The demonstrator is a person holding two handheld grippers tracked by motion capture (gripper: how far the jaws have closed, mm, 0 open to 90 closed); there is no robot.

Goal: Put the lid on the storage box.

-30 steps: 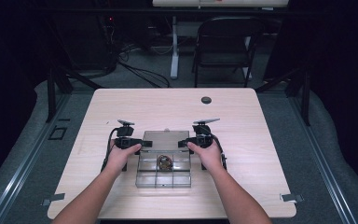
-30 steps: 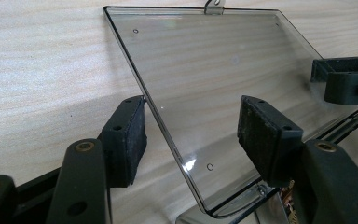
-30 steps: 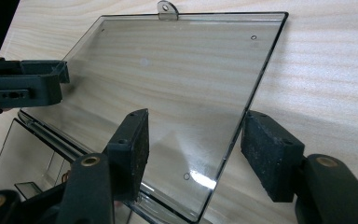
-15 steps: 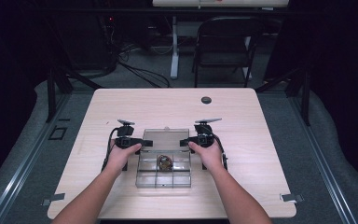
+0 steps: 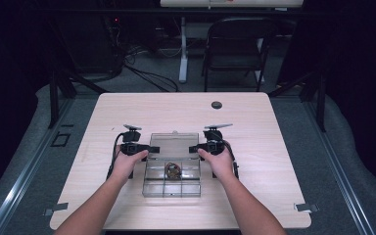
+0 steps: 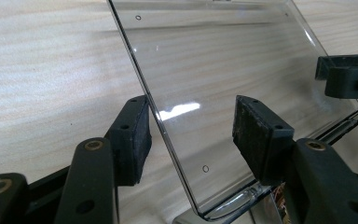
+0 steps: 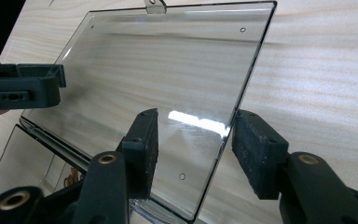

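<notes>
We take the clear box as our landmark. Its open lid lies back on the far side and blocks any low pass there. The left gripper straddles the lid's left edge and the right gripper its right edge, so both flanks of the lid are taken. Our hands close off the box's two sides. Above the box the way down stands free. Beyond the lid the table lies open up to a small dark disc near the far edge.
</notes>
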